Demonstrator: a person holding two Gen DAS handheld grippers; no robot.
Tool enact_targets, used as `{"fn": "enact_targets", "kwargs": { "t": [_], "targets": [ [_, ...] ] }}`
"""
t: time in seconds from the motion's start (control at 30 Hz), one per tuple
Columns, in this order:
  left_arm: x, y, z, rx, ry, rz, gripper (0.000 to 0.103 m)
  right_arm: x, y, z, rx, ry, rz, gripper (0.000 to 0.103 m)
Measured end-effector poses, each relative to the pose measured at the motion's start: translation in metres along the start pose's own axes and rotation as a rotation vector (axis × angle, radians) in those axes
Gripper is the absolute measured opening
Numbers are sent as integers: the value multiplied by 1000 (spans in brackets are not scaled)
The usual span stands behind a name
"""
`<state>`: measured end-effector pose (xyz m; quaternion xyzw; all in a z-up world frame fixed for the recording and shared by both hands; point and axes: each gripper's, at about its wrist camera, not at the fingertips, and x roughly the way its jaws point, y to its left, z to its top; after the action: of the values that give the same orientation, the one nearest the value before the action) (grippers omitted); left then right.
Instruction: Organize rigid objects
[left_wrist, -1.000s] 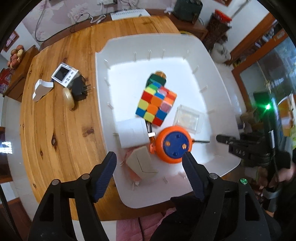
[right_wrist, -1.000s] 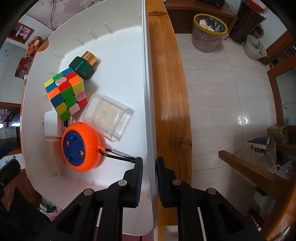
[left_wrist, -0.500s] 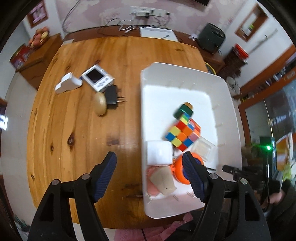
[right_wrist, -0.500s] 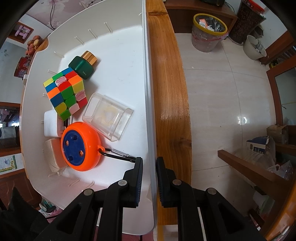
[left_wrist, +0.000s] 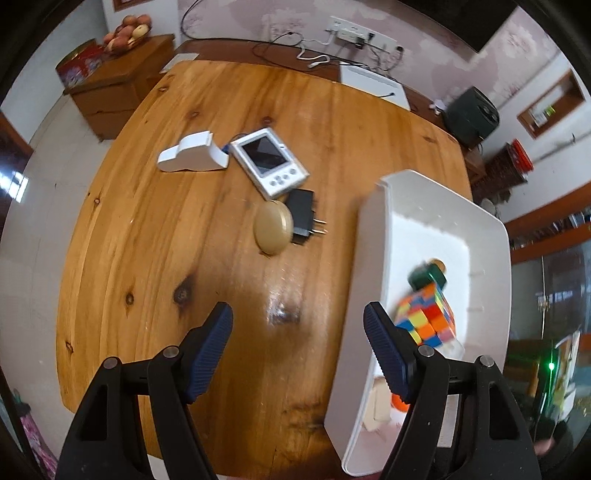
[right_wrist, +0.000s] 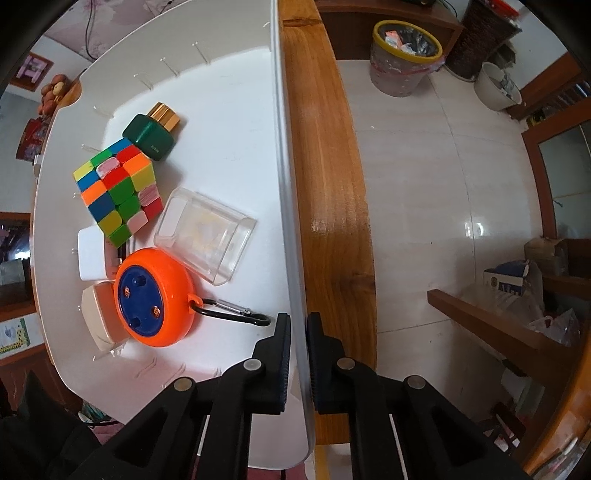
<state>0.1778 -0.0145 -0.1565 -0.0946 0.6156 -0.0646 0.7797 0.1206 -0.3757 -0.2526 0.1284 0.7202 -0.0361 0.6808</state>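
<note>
My right gripper points down at the right wall of the white bin. Its jaws are closing tight and the pads press that wall from both sides. In the bin lie a colour cube, a green bottle with a gold cap, a clear box, an orange round case with a carabiner, a white block and a beige piece. My left gripper is open over bare wood, left of the bin. Ahead of it lie a tan oval case, a black plug, a white screen device and a white holder.
The bin sits at the right edge of the round wooden table. Beyond that edge is tiled floor with a waste bin. A white pad and cables lie at the table's far side.
My left gripper has swung left from above the bin to over the tabletop and rolled, bringing the loose items into view. The right gripper's narrow gap has closed onto the bin wall.
</note>
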Motion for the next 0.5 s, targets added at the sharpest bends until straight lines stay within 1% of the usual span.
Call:
{"fn": "enact_targets", "kwargs": {
  "t": [0.33, 0.5],
  "targets": [
    [32, 32, 25, -84, 38, -15, 76, 5, -4, 8, 27, 51, -24, 8],
    [52, 46, 36, -121, 70, -30, 76, 7, -6, 10, 35, 79, -46, 8]
  ]
}}
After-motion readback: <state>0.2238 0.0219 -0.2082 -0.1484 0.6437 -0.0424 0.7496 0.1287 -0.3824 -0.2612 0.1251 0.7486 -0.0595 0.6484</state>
